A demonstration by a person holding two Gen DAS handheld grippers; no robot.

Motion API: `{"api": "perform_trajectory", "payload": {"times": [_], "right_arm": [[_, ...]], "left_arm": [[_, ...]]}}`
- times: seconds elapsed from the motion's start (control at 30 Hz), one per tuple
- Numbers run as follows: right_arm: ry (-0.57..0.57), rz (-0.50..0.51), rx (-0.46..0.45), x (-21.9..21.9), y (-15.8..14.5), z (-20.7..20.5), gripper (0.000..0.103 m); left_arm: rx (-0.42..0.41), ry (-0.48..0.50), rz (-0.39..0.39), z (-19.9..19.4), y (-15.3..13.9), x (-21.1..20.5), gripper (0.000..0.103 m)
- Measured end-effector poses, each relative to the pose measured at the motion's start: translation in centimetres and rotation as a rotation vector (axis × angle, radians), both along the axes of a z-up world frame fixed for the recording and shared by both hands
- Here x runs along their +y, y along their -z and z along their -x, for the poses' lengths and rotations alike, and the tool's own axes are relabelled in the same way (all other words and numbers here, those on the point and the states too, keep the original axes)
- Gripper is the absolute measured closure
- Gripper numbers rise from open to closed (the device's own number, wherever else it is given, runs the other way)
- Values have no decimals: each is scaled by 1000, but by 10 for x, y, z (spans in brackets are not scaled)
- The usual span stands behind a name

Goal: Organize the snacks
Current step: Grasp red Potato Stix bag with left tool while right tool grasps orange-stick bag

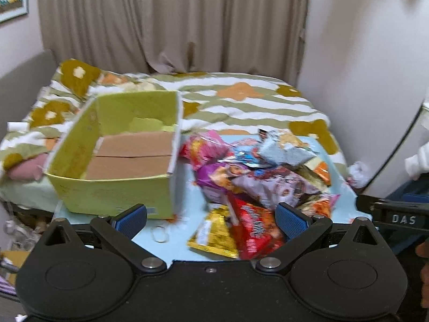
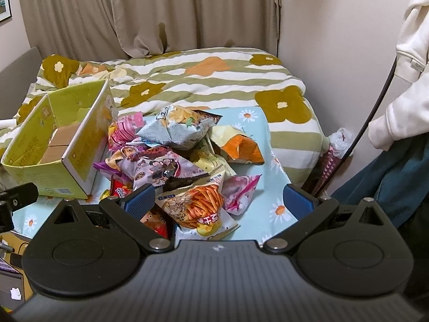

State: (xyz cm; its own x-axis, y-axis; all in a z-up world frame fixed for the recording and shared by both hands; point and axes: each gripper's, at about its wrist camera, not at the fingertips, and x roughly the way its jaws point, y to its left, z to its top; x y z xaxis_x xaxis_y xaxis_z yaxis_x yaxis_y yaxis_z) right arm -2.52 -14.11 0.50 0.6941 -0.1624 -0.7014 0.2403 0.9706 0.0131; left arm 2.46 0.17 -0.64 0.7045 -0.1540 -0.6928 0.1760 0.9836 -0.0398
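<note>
A heap of snack bags (image 1: pixel 257 171) (image 2: pixel 177 158) lies on a light blue daisy cloth (image 1: pixel 187 177) (image 2: pixel 257 139). Left of the heap stands an open yellow-green cardboard box (image 1: pixel 115 190) (image 2: pixel 69 161) with nothing inside. My left gripper (image 1: pixel 211 220) is open, held above the near edge of the cloth over a yellow bag (image 1: pixel 211 233) and a red bag (image 1: pixel 254 230). My right gripper (image 2: pixel 219 201) is open too, hovering over a bag printed with orange sticks (image 2: pixel 198 206). Neither holds anything.
A bed with a striped flower quilt (image 1: pixel 241 102) (image 2: pixel 214 80) lies behind the cloth, beige curtains (image 2: pixel 150 13) beyond it. A white garment (image 2: pixel 407 67) and blue cloth (image 2: pixel 388 182) hang at the right by the wall. A small ring (image 1: pixel 159 233) rests near the box.
</note>
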Motion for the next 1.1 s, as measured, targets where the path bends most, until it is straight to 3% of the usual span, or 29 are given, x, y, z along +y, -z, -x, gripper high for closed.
{"api": "perform_trajectory", "payload": {"times": [0.27,0.63,0.87,1.1], "right_arm": [[-39,-41,34,-24,27,-11,0],[-311,-90,130,-40,99,-49,0],[-454,-50,133,-33,126,-56,0],[-491,-71,138,-37,138,-67,2]], "left_arm": [[30,25,13,-10,33,-35,0],[128,12,1,-49,96,-61,9],[197,11,-17,-61,123,-80,13],[211,3,-66,-65,131,-94,27]]}}
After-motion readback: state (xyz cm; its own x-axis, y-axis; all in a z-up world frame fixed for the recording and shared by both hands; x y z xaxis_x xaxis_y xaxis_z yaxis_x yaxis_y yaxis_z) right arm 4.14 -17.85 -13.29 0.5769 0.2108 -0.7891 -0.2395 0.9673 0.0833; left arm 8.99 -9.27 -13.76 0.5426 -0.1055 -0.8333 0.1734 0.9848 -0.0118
